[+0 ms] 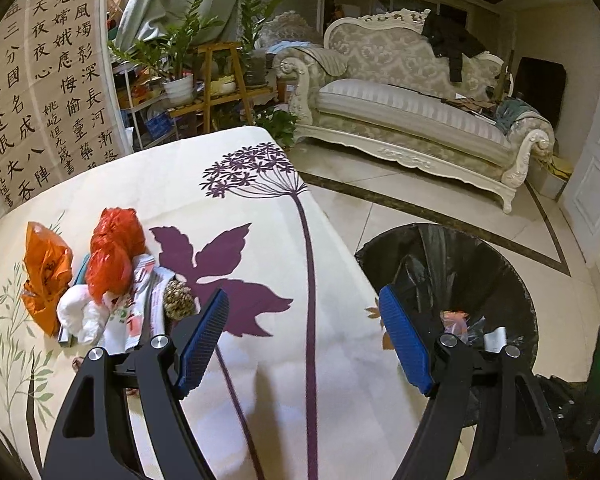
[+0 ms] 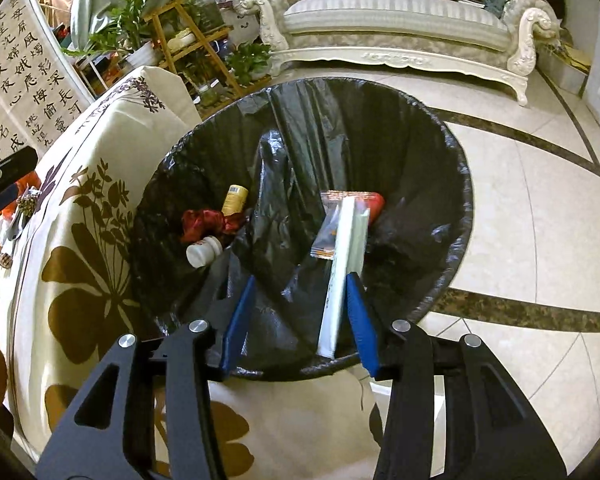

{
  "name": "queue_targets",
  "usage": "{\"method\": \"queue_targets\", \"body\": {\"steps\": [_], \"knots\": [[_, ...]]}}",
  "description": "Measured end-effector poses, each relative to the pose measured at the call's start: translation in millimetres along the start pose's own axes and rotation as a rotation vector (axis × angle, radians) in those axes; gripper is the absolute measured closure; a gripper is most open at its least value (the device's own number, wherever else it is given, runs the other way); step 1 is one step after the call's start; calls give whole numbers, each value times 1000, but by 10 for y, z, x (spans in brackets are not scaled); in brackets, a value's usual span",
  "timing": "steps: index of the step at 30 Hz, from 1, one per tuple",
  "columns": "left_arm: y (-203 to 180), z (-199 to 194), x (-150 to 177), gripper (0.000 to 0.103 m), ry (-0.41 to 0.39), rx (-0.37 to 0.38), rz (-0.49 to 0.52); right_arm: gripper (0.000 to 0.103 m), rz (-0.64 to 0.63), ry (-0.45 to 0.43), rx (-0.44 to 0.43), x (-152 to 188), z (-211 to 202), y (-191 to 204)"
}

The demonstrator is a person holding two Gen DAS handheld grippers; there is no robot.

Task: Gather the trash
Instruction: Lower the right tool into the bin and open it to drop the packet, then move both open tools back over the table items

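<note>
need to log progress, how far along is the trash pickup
Done: a red crumpled wrapper, a white pill bottle and a yellow tube lie in the black-lined bin. In hand: the open right gripper has a flat white packet leaning on one finger over the bin. Left: orange plastic bags and wrappers on the table; left gripper open, empty.

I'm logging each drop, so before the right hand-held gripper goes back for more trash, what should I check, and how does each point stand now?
1. Right hand-held gripper over the bin: ok.
2. Its jaws open: ok.
3. White box free of the pad: not ok, it leans on the right one.
4. Left hand-held gripper open and empty: ok.
5. Trash left on the table: ok, an orange bag, a red bag and wrappers remain.
6. Room left in the bin: ok.
</note>
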State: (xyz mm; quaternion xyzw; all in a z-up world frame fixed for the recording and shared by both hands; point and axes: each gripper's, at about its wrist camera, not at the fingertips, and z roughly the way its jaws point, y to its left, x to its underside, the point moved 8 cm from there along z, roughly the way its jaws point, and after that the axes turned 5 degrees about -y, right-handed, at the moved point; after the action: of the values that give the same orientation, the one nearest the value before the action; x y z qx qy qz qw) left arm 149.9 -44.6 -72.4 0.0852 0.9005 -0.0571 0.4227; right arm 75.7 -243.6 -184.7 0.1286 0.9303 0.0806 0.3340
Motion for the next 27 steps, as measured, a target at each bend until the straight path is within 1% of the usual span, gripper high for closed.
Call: {"method": "queue_targets", "body": {"steps": [8,17,23,27], "knots": [[67,-54,20,28,-10,-1,-14,57,-8,-13,26,-36,-114,-16],[117,-57,16,28,-11,2,-32,57,-32,-9,24,5,-188,97],[301,-118,4,28,-26,-13,-56,57,-55,-53,5,-136,-312,279],[464,-205,-2,28,-37,-33,-79,57,-80,-85,-29,-267,-384,503]]}}
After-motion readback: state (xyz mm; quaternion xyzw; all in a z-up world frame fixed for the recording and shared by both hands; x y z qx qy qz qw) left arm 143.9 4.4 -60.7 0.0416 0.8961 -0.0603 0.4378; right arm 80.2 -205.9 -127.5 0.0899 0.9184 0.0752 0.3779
